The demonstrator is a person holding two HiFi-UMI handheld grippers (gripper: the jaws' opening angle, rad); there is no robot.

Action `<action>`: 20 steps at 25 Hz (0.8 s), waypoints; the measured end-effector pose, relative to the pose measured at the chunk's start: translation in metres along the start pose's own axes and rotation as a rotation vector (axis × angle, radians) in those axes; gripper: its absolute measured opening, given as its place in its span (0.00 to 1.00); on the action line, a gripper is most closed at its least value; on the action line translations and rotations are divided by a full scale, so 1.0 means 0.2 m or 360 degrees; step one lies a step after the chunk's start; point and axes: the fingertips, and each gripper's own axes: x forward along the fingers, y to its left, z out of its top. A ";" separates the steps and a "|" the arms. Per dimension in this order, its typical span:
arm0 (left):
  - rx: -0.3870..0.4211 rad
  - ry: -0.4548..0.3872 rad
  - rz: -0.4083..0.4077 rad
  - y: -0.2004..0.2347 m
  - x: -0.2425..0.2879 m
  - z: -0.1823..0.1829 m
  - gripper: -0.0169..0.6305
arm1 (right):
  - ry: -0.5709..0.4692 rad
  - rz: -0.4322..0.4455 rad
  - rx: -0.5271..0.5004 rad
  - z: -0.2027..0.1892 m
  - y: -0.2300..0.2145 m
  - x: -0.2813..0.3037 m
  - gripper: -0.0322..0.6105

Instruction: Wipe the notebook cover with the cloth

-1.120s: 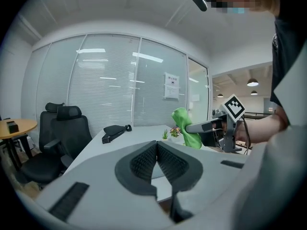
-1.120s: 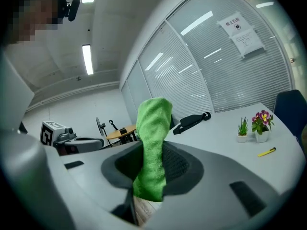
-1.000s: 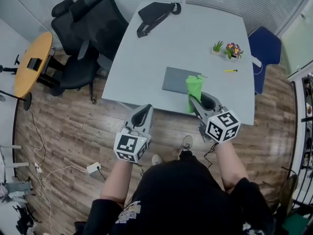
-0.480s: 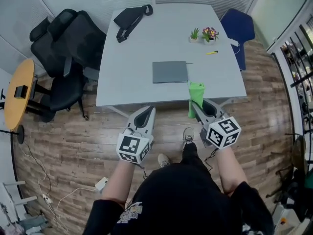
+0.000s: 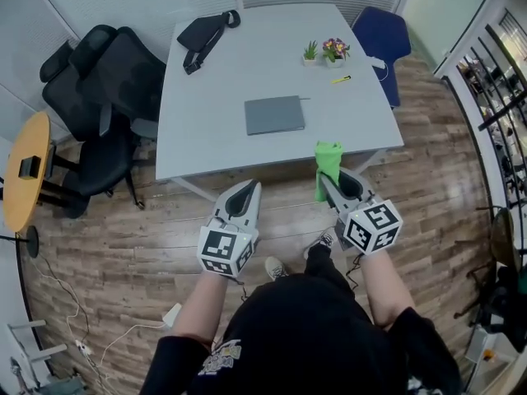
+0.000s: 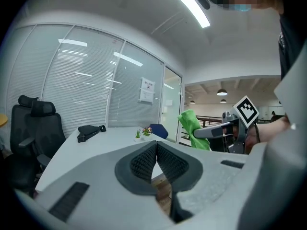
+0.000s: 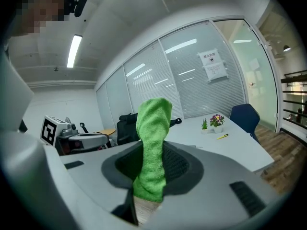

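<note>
Head view is showing a person standing on the wood-plank floor [image 5: 123, 237] in front of a pale grey rectangular table [image 5: 206, 130], with a gripper in each hand. The left gripper [image 5: 249, 185] is hanging over the floor just short of the table's near edge, and in its own view the two ribbed black pads are pressing flat against each other with nothing between them. The right gripper [image 7: 151, 164] is pinching a bright green fuzzy cloth [image 7: 152, 128]. Its jaws are clamping the lower part of the cloth, and the rest is standing up out of them as a soft roll. From above, that cloth is sitting just in front of the table's near edge, towards its right corner.

A flat dark grey notebook [image 5: 274, 114] is lying closed near the middle of the table, well apart from the cloth and from both grippers. A black strap bag [image 5: 202, 33] is resting at the far left corner. Two small potted plants [image 5: 323, 51] are standing side by side at the far right. Near them is lying a small yellow thing [image 5: 342, 79], possibly a pen, too small to tell. Black office chairs [image 5: 90, 72] are crowding the table's left side, and a blue chair [image 5: 379, 35] is standing at the far right.
</note>
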 end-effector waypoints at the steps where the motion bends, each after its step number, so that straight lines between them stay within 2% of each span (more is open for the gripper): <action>1: 0.0000 -0.0007 0.0005 -0.01 0.00 0.01 0.04 | -0.0002 0.0004 -0.0007 0.00 0.00 -0.01 0.22; 20: 0.0014 -0.0023 -0.0020 -0.18 -0.07 0.00 0.04 | -0.0018 0.0039 -0.0022 -0.03 0.07 -0.14 0.22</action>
